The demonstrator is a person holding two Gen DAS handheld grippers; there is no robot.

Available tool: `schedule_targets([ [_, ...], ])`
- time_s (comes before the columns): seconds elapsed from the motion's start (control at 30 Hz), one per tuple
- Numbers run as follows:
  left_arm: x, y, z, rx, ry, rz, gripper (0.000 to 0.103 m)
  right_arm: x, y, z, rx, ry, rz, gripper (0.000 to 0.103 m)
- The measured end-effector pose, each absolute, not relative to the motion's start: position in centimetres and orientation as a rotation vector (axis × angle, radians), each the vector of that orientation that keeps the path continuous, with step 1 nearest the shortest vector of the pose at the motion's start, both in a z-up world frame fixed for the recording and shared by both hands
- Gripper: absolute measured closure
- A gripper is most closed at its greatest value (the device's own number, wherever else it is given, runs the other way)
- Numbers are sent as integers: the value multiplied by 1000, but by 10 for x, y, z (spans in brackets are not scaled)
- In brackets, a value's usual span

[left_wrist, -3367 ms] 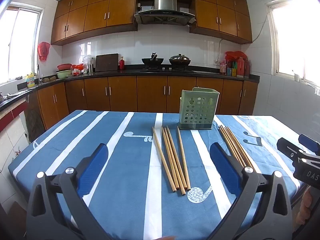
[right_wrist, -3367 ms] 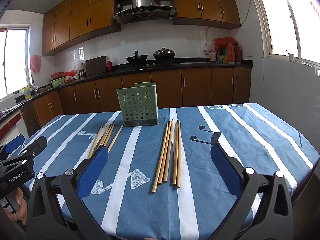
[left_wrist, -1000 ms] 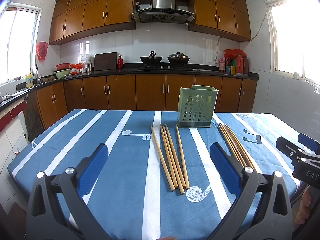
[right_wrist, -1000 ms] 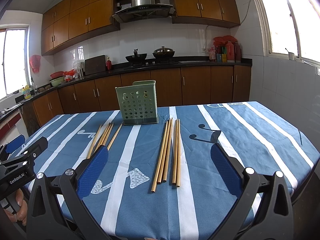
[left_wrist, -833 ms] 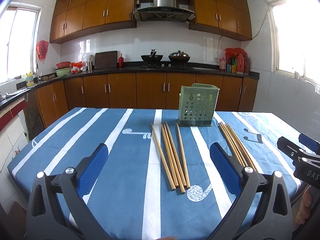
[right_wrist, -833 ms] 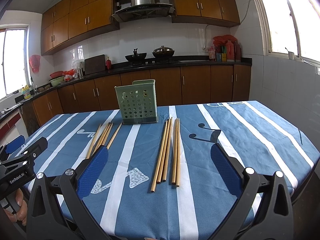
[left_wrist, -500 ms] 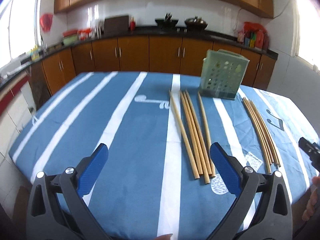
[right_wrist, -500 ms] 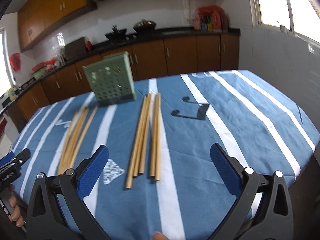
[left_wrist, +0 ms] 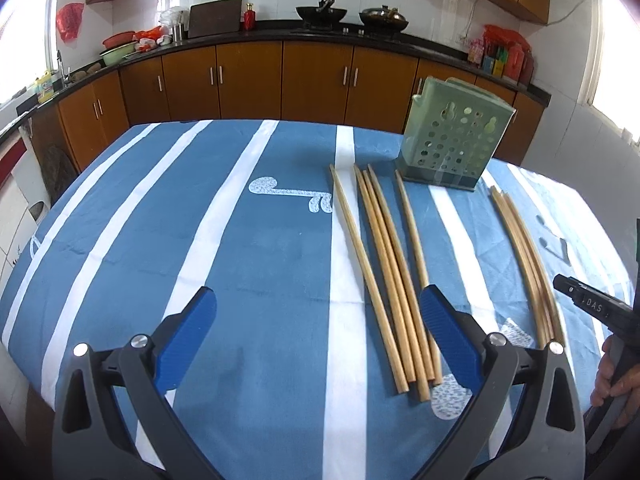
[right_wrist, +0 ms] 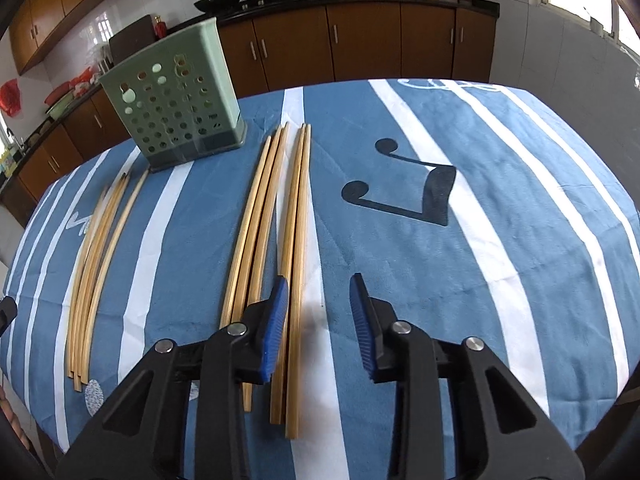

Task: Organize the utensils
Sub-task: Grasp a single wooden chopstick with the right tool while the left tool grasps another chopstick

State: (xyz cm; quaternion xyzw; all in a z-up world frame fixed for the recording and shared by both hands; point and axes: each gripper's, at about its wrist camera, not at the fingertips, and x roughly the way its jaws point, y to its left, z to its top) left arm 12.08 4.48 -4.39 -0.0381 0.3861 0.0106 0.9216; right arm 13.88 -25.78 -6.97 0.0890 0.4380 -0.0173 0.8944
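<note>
A kitchen counter draped in a blue cloth with white stripes (left_wrist: 224, 216) carried loose wooden chopsticks and one holder. Farthest left, the left tongs (left_wrist: 316, 340) hung above bare cloth with their blue pads spread wide and nothing between them, apparently waiting their turn. Just right of them lay the left bunch of chopsticks (left_wrist: 384, 264), five sticks fanned slightly, their far ends pointing toward the pale green perforated holder (left_wrist: 456, 148), which stood upright near the counter's far edge, seemingly where the sticks belong. Right of the holder lay the right bunch of chopsticks (right_wrist: 276, 232), again running lengthwise away from the viewer, which suits a pinch across their width. The right tongs (right_wrist: 318, 320) tilted down over this bunch; their jaws had just been closing and now stood partly narrowed, with the two rightmost sticks passing beside and under the left pad. The pads did not visibly press on any stick, so nothing was gripped. A hand (left_wrist: 616, 372) held the right tongs' handle at the far right.
</note>
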Motion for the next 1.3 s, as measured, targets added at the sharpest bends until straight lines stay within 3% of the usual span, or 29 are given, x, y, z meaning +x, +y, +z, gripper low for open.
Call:
schedule_targets([
  [0.23, 136, 47, -53, -98, 841, 3, 15, 142, -250, -78, 138, 930, -26, 77],
  [0.37, 144, 43, -59, -97, 874, -17, 27, 146, -251, -79, 102, 929, -54, 95],
  [0.43, 149, 41, -63, -101, 895, -36, 38, 151, -262, -79, 132, 932, -99, 95],
  [0.67, 167, 25, -78, -78, 956, -86, 55, 148, -275, -79, 148, 922, -123, 95],
  [0.93, 184, 23, -87, -36, 986, -49, 95, 158, -275, -80, 135, 919, -106, 95],
  [1.3, 242, 65, -89, -21, 923, 9, 93, 197, -293, -81, 119, 880, -149, 96],
])
